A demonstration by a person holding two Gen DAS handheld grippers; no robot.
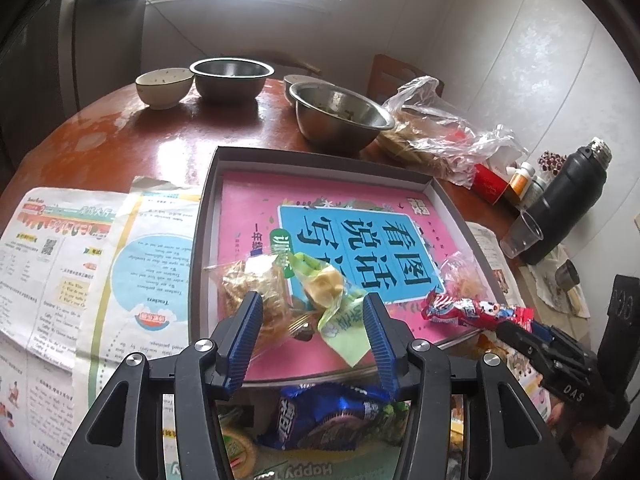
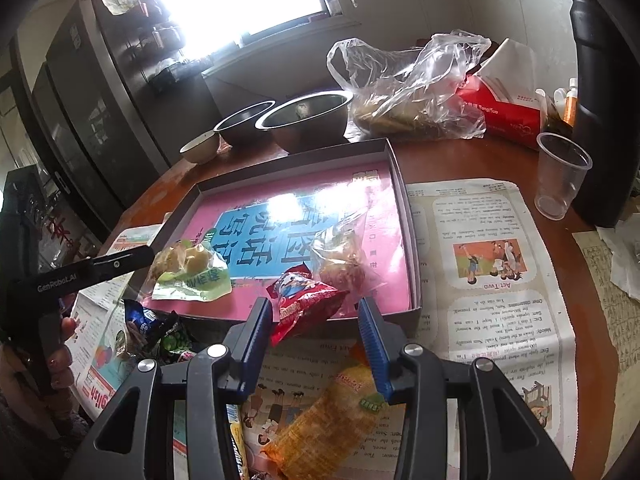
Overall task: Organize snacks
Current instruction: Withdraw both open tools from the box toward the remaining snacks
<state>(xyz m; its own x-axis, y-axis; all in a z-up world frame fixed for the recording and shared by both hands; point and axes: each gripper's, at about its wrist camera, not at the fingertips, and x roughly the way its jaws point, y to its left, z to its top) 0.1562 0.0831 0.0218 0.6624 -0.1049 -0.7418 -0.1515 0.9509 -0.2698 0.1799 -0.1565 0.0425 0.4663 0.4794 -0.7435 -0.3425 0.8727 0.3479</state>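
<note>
On worktop, 12 o'clock of both grippers: shallow box (image 1: 320, 162), pink book inside
left gripper (image 1: 312, 320): jaws apart, empty, over green pack (image 1: 340, 312)
blue pack (image 1: 320, 412): outside box, 6 o'clock
red pack (image 2: 308, 304): overhangs box edge
right gripper (image 2: 316, 320): jaws apart, red pack between, not clamped
Risk: overhang, nudge drops it
Text: "GenRobot.AI", "DAS"

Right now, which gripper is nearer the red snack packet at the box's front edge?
Right. The right gripper is open with the red snack packet between its fingers. The left gripper is open over the green-wrapped snack, off to the packet's side.
</note>
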